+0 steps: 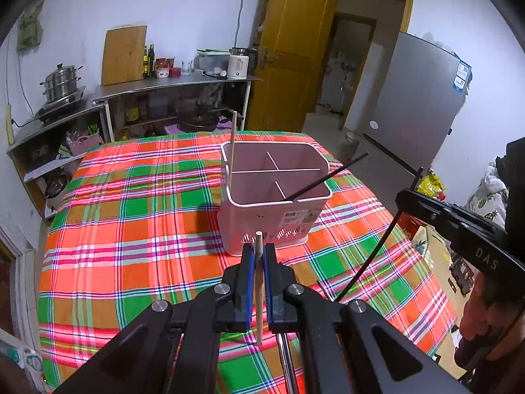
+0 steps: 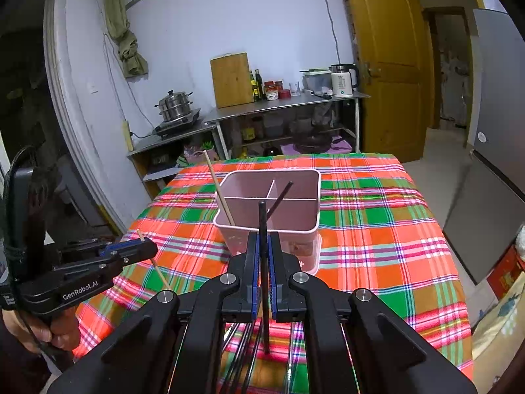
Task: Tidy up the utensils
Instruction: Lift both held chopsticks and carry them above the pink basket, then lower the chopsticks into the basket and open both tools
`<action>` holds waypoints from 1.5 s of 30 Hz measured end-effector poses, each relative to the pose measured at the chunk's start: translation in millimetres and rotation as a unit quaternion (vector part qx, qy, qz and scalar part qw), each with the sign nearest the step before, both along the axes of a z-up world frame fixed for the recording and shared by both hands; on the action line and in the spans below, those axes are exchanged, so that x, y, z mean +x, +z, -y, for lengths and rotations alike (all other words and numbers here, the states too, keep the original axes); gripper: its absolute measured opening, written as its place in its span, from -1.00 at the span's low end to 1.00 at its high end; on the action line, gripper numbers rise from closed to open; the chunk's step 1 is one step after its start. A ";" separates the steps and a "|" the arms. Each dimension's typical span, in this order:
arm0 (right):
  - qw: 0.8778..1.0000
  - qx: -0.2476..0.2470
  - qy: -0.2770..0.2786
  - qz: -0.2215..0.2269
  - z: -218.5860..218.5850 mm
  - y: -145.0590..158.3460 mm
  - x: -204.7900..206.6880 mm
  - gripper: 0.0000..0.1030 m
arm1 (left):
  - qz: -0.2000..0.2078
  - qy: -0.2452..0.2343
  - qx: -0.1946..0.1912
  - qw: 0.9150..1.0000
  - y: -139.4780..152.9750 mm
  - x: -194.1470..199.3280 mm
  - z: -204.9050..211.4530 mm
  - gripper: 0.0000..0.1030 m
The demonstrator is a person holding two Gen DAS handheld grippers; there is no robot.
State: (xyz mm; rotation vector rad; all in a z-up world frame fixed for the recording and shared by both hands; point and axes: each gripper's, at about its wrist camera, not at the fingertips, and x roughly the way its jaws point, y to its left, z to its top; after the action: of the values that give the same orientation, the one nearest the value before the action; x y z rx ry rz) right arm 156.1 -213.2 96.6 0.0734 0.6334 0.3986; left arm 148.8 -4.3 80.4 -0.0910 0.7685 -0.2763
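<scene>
A pink utensil holder [image 1: 275, 203] with four compartments stands on the plaid tablecloth; it also shows in the right wrist view [image 2: 272, 216]. A wooden chopstick [image 1: 232, 144] leans in its left side and a black chopstick [image 1: 331, 175] leans out of its right side. My left gripper [image 1: 259, 256] is shut on a wooden chopstick [image 1: 259, 292], held upright just in front of the holder. My right gripper [image 2: 262, 246] is shut on a black chopstick [image 2: 263, 262], also upright in front of the holder. Each gripper shows at the edge of the other's view.
The plaid tablecloth [image 1: 131, 229] covers the table. More black chopsticks [image 2: 242, 354] lie on the cloth below my right gripper. Steel shelves with a pot [image 1: 60, 82] and a cutting board [image 1: 123, 54] stand behind. A grey fridge [image 1: 413, 98] stands right of the table.
</scene>
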 end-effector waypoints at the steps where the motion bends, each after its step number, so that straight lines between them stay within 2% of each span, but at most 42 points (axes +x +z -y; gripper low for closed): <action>1: 1.000 -0.001 0.001 0.000 0.9 0.0 -0.9 -0.91 | 0.000 0.000 0.002 1.000 0.4 -1.6 0.4 -0.90; 6: 1.000 -0.005 0.002 -0.001 2.9 -0.4 -7.6 -0.91 | -0.004 -0.004 0.015 1.000 3.1 -9.9 1.7 -0.90; 11: 1.000 -0.005 0.003 0.002 1.8 2.5 -10.4 -0.91 | -0.007 -0.005 0.012 1.000 8.2 -10.7 -0.9 -0.90; 21: 1.000 0.016 0.008 0.026 -3.3 24.5 -3.6 -0.91 | 0.023 0.011 -0.011 1.000 42.2 6.1 -12.9 -0.90; 36: 0.995 0.049 0.007 0.083 -9.7 77.4 31.8 -0.91 | 0.084 0.033 -0.045 0.995 106.5 56.0 -18.8 -0.90; 41: 0.993 0.058 0.005 0.100 -12.5 89.7 44.5 -0.91 | 0.100 0.040 -0.047 0.993 118.0 73.6 -19.2 -0.90; 45: 0.992 0.067 0.001 0.106 -14.0 92.7 57.7 -0.91 | 0.103 0.045 -0.045 0.993 115.1 88.2 -16.7 -0.90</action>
State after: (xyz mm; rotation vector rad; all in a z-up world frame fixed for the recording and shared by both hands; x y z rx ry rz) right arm 213.8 -199.2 189.4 0.1558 0.3979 0.4438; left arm 237.0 12.4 195.5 -0.1791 0.5452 -0.2294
